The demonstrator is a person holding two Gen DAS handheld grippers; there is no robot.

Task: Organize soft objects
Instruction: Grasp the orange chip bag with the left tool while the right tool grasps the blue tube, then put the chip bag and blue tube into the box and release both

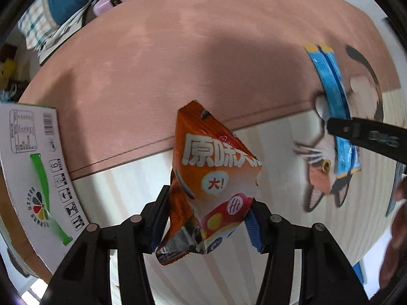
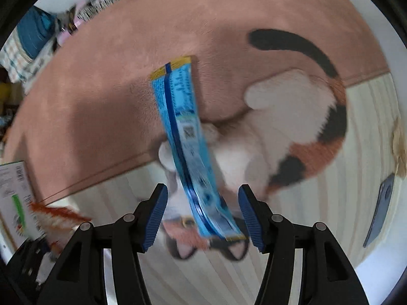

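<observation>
Two soft packets are in my custody, one per gripper. My left gripper (image 1: 207, 225) is clenched on an orange snack bag (image 1: 213, 175), crumpled, torn along its right edge, printed with large white characters and a red-and-yellow emblem near the base; it stands upright between the blue pads (image 1: 254, 231), lifted clear of the floor.

In the right wrist view, my right gripper (image 2: 203, 216) stands with its pads parted, and a long blue packet (image 2: 189, 147) with yellow end seals and a printed code runs between them. The packet's lower end sits against the right pad (image 2: 250, 216) and apart from the left one; motion blur prevents me from confirming a grasp, so I cannot tell.

Below lies pale striped flooring (image 1: 254, 274). One calico cat-shaped rug (image 2: 292, 132), white with orange and black patches, lies under the blue packet. One white carton (image 1: 38, 167) with a green stripe and barcode stands at the left. Beyond these, one pink carpet (image 1: 178, 56). Farthest off, a heap of checked and blue fabrics (image 1: 51, 17), count indeterminate.
</observation>
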